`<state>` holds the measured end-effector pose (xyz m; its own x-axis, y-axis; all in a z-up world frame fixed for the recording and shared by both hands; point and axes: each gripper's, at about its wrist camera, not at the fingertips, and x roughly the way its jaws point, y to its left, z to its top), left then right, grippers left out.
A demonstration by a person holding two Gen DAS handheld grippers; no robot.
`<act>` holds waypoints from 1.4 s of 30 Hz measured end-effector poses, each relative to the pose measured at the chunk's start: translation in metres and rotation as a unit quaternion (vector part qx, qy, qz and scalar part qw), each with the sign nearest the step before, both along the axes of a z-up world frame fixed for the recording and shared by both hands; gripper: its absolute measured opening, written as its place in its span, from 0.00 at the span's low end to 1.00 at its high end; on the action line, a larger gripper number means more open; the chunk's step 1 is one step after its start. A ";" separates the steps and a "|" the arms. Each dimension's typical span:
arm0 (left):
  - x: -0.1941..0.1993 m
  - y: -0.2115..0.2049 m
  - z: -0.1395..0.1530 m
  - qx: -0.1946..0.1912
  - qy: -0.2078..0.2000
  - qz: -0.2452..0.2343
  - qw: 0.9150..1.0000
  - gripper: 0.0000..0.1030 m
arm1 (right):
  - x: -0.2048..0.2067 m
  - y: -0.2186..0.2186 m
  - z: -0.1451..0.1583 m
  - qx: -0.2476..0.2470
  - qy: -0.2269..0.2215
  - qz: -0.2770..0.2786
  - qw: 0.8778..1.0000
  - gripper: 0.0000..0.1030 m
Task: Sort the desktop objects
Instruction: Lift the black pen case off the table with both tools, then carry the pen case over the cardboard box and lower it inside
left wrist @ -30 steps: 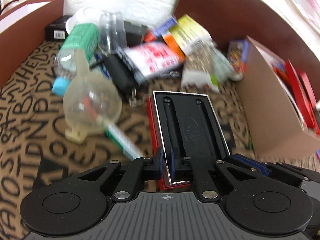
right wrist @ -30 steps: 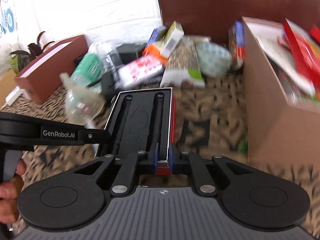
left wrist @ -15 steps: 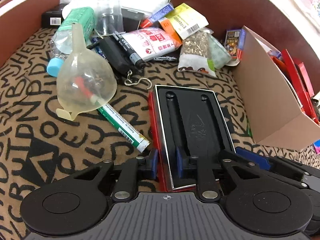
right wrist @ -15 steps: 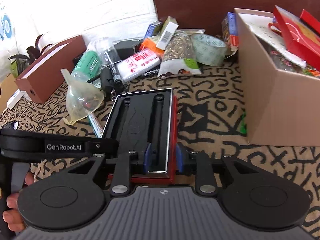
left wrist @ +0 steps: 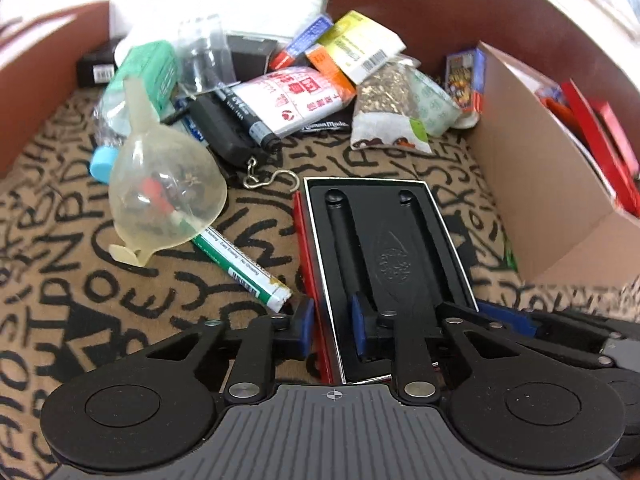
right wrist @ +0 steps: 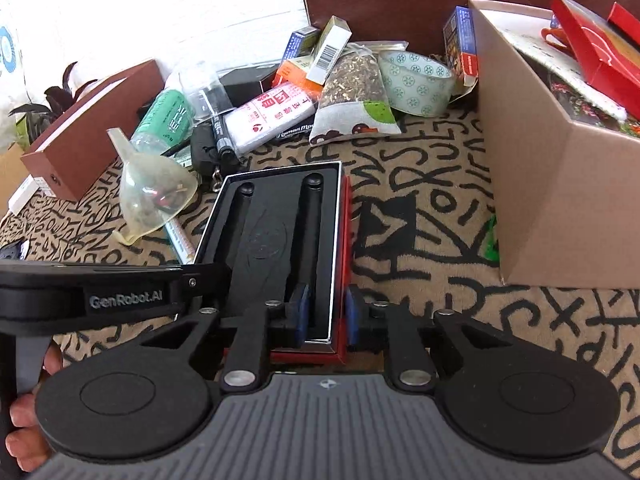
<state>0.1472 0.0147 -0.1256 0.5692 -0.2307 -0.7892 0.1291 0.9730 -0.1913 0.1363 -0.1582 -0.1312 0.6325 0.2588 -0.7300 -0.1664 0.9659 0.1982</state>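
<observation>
Two grippers sit at the bottom of their frames, both at the near end of one item.

Left gripper [left wrist: 332, 326]: jaws parted, straddling the near left wall of the red-and-black tray box [left wrist: 384, 256]; blue pads stand either side of the rim with visible gaps, so nothing is clamped.

Right gripper [right wrist: 325, 314]: jaws likewise apart, bracketing the box's near right wall [right wrist: 280, 248]; pads close to the wall, no squeeze evident. Judgement: a grip at each near corner suits a wide, flat box that one gripper would tip.

The box lies flat on the patterned cloth [left wrist: 80, 300], centre frame, open side up. Contents: a black moulded insert with two long grooves; whether pens fill them cannot be told.

Just left of it: a green-and-white tube [left wrist: 244, 268], its far end under a clear funnel [left wrist: 164, 196], which lies on its side over small red and dark bits.

Right of frame: a cardboard box [right wrist: 560, 184], open-topped, holding red folders or cartons and printed papers. Judgement: the likely sorting destination.

Upper centre, the unsorted heap: green-labelled bottle [right wrist: 168, 118], black marker [left wrist: 244, 116], red-printed white packet [right wrist: 276, 114], seed pouch [right wrist: 352, 96], patterned tape roll [right wrist: 416, 80], assorted small cartons [left wrist: 352, 48].

Upper left: a brown box [right wrist: 84, 132], contents hidden.
</observation>
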 end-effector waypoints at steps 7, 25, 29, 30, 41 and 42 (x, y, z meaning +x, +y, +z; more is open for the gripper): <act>-0.030 -0.008 0.036 -0.025 -0.042 0.004 0.999 0.14 | -0.041 -0.008 0.035 -0.017 -0.057 -0.006 0.998 0.18; 0.072 -0.137 0.129 -0.043 -0.161 -0.066 0.984 0.15 | 0.037 -0.109 0.129 -0.066 -0.189 -0.097 0.975 0.15; 0.108 -0.160 0.112 -0.032 -0.145 -0.066 0.987 0.16 | 0.075 -0.125 0.112 -0.077 -0.161 -0.104 0.978 0.15; 0.114 -0.162 0.107 -0.033 -0.140 -0.067 0.987 0.15 | 0.082 -0.128 0.109 -0.080 -0.161 -0.105 0.978 0.15; 0.167 -0.208 0.104 -0.034 -0.136 -0.092 0.986 0.15 | 0.127 -0.155 0.110 -0.160 -0.179 -0.109 0.964 0.15; 0.170 -0.212 0.105 -0.033 -0.135 -0.095 0.986 0.16 | 0.129 -0.158 0.111 -0.163 -0.180 -0.111 0.964 0.16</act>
<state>0.3172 -0.1973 -0.0204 0.6984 -0.3990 -0.5942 0.3619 0.9131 -0.1879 0.2656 -0.3164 -0.0203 0.8731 -0.1190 -0.4727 0.0510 0.9867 -0.1542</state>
